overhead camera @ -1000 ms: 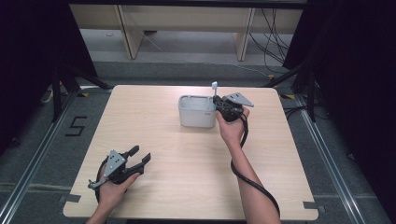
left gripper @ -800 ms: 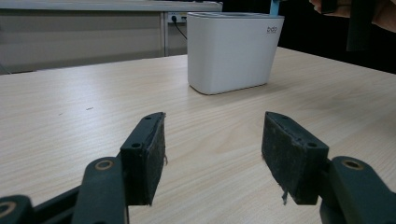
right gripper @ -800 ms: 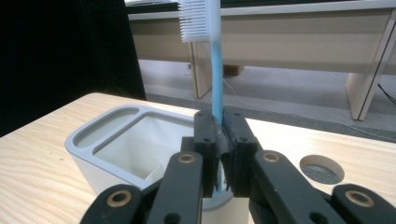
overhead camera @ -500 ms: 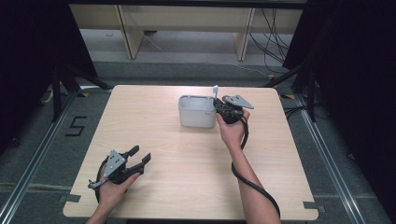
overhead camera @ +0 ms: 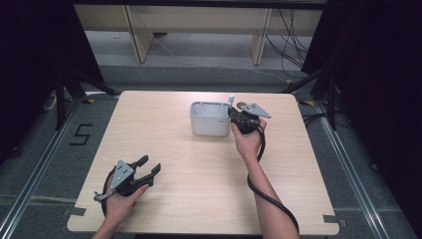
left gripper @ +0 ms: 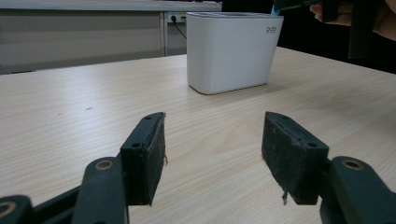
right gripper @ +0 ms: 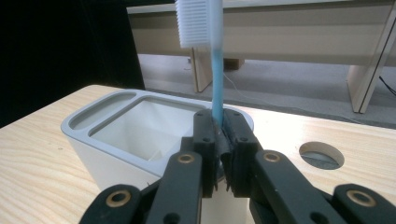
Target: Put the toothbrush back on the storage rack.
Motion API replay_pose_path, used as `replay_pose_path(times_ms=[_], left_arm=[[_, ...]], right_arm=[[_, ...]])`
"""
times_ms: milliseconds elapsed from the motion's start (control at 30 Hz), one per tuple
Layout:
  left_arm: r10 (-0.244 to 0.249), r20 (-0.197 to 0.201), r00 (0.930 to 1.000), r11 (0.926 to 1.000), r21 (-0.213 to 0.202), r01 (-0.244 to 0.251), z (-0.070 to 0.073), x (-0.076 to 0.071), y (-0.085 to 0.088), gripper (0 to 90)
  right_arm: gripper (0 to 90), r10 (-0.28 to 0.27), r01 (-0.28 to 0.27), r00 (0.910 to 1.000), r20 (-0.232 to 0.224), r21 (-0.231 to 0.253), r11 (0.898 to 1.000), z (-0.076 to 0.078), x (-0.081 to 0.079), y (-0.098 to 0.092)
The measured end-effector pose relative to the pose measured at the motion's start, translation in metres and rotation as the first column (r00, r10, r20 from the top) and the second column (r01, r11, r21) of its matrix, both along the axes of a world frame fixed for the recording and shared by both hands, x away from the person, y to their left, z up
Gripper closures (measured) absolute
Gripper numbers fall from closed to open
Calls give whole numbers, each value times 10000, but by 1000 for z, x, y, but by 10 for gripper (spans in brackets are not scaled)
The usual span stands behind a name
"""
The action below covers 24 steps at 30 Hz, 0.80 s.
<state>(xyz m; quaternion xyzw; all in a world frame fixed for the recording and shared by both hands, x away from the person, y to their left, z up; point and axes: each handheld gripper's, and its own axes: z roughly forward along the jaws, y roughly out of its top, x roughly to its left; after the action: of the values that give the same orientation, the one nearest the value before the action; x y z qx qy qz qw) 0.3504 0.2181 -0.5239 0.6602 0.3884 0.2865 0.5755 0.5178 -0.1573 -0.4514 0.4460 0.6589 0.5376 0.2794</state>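
Nothing much is moved since the earlier high view: both hands and the white holder are found in the same spots.

From the high view, the right tool (overhead camera: 238, 115) is held at the right end of the white holder (overhead camera: 210, 119), which stands on the far middle of the surface (overhead camera: 199, 169). A toothbrush (overhead camera: 231, 99) is seen sticking up there. The left tool (overhead camera: 144, 167) is rested near the front left corner, well apart from the holder.

From the left gripper view, the left tool (left gripper: 212, 154) is spread wide and nothing is gripped between its pads. The holder (left gripper: 229, 51) is seen far ahead.

From the right gripper view, the right tool (right gripper: 220, 140) is pinched tight on the blue handle of the toothbrush (right gripper: 215, 88), with the white bristles up top. The brush is held upright over the small end slot of the holder (right gripper: 116, 135); whether its tip is already inside cannot be told.

The step looks like putting the brush into the holder. Next, the brush probably needs to be lowered straight down and kept upright, then the right tool opened gently so the holder is not tipped.
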Motion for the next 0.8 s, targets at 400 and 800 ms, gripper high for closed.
replay_pose_path(times_ms=[400, 800], left_arm=[[-22, -2, 10000, 10000, 37, 22, 0, 0, 0, 393], [-12, -19, 10000, 10000, 13, 12, 0, 0, -1, 394]], right_arm=[[698, -108, 107, 9999, -41, -236, 9997, 1, -4, -2], [556, 8, -21, 9997, -251, -497, 9988, 8, -14, -11]])
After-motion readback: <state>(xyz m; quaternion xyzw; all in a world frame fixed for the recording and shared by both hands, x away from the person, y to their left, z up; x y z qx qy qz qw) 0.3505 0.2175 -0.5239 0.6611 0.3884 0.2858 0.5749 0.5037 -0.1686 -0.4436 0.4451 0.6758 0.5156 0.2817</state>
